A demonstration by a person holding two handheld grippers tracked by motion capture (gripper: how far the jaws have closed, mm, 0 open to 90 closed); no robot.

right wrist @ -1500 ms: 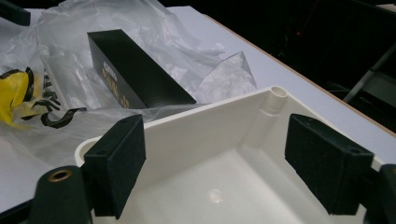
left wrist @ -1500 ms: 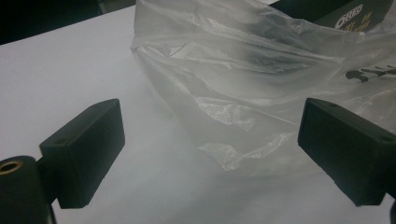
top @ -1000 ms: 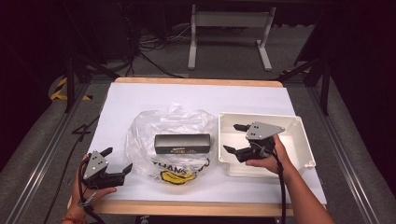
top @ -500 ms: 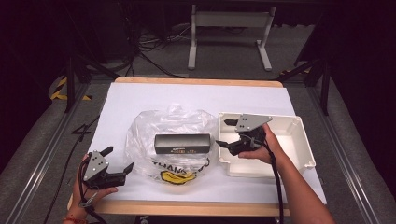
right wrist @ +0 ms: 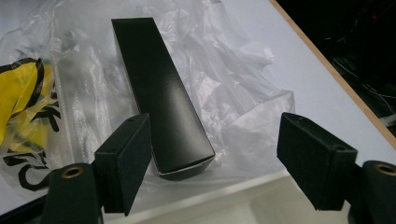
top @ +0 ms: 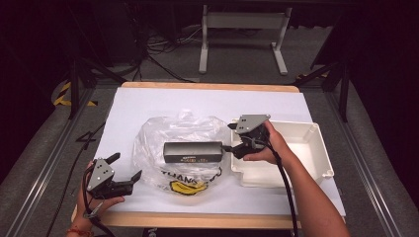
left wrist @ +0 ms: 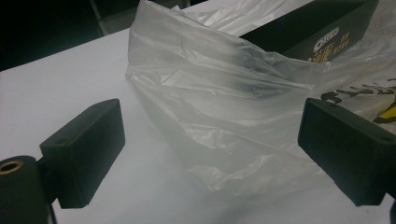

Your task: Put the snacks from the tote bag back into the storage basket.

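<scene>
Black box [top: 193, 152] on plastic bag [top: 163, 136] | white tray [top: 316, 148] beside | right tongs [top: 230, 148] closing, nothing gripped | left tongs [top: 126, 170] wide

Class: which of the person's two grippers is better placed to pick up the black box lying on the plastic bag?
Right. The right gripper is at the black box, its near end between the open jaws. The left gripper waits by the plastic bag, off the box.
</scene>
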